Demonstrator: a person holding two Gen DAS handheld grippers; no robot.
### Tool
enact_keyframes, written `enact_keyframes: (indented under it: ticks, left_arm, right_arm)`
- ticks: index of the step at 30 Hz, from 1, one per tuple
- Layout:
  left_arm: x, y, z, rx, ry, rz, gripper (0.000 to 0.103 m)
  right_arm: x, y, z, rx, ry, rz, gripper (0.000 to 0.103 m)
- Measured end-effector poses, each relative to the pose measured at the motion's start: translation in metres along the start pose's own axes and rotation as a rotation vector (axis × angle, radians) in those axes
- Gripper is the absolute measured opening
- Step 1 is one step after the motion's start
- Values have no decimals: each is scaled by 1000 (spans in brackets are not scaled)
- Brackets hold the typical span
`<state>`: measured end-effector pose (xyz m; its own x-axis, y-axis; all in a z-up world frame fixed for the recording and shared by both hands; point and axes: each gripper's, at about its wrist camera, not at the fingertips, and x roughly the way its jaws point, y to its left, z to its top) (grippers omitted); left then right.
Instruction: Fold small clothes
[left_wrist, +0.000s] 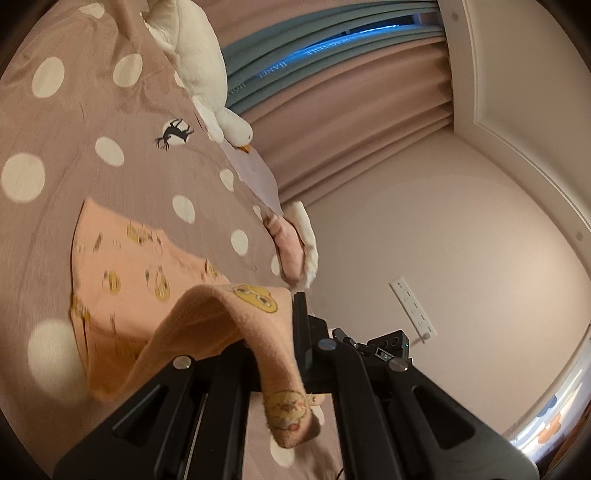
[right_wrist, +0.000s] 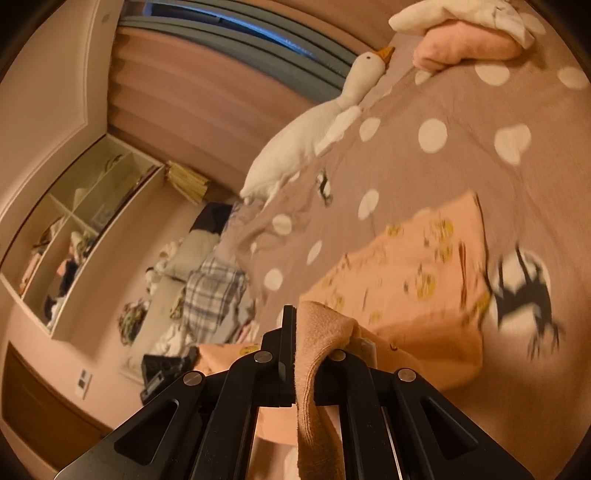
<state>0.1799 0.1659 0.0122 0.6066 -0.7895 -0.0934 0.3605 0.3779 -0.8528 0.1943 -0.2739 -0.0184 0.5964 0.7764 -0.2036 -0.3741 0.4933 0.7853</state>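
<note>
A small peach garment (left_wrist: 147, 273) printed with yellow cartoon faces lies partly on the polka-dot bed cover (left_wrist: 122, 155). My left gripper (left_wrist: 291, 306) is shut on one edge of it, and the cloth drapes over the fingers and hangs down. In the right wrist view the same peach garment (right_wrist: 413, 273) spreads on the bed cover (right_wrist: 461, 122), and my right gripper (right_wrist: 299, 321) is shut on another edge, a fold hanging between the black arms. Both held edges are lifted off the bed. The left gripper (right_wrist: 162, 365) shows low at the left of the right wrist view.
A white plush goose (left_wrist: 199, 62) lies along the bed's far side, also the goose (right_wrist: 314, 125) in the right view. Folded pink and white clothes (right_wrist: 469, 40) sit near it. Loose clothes and a plaid cloth (right_wrist: 214, 291) lie on the floor below a wall shelf (right_wrist: 81, 229).
</note>
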Motion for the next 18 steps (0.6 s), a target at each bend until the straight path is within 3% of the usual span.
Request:
enact_keyframes:
  ticks: [11, 16, 18]
  left_arm:
    - [56, 56, 50, -22, 16, 168, 0]
    - [74, 98, 52, -116, 71, 267, 0]
    - [78, 114, 50, -150, 106, 329, 0]
  right_arm:
    - [58, -43, 51, 59, 31, -146, 5]
    - [85, -73, 56, 155, 133, -269, 5]
    - [91, -81, 54, 183, 191, -317, 12]
